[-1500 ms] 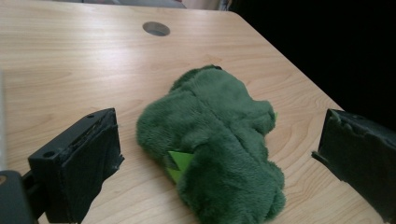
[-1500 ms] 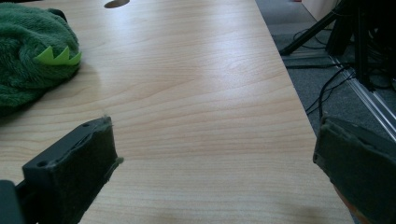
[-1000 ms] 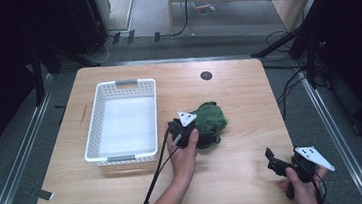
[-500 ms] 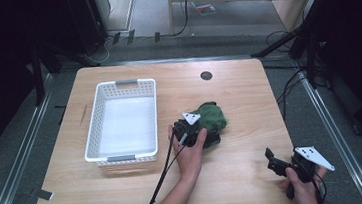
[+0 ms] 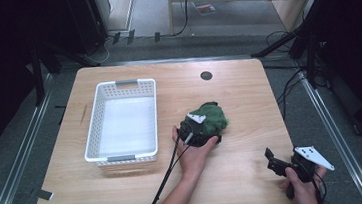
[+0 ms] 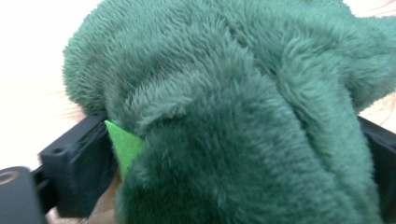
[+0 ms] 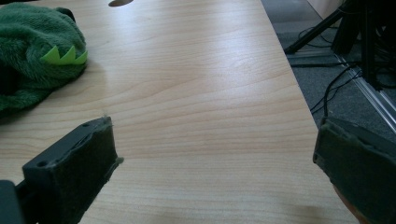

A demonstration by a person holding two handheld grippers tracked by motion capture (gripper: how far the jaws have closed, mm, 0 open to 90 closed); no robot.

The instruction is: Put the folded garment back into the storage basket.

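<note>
A green plush toy (image 5: 214, 116) with light green felt spikes lies on the wooden table (image 5: 248, 95), right of the middle. My left gripper (image 5: 202, 130) is pushed into its near left side. In the left gripper view the plush toy (image 6: 233, 107) bulges between the two black jaws, which have just been closing and touch it on both sides. Near the table's front right corner my right gripper (image 5: 273, 162) is held open over bare wood, its jaws wide apart in the right gripper view (image 7: 215, 163). That view has the plush toy (image 7: 32, 42) at far left.
A white perforated basket (image 5: 92, 135) with nothing in it stands left of the toy. A small black round hole (image 5: 206, 75) marks the table's far side. Cables and stand legs lie on the floor beyond the right edge (image 5: 281, 117).
My left gripper has moved right and down, from beside the plush toy into it. The right gripper has stayed in place.
</note>
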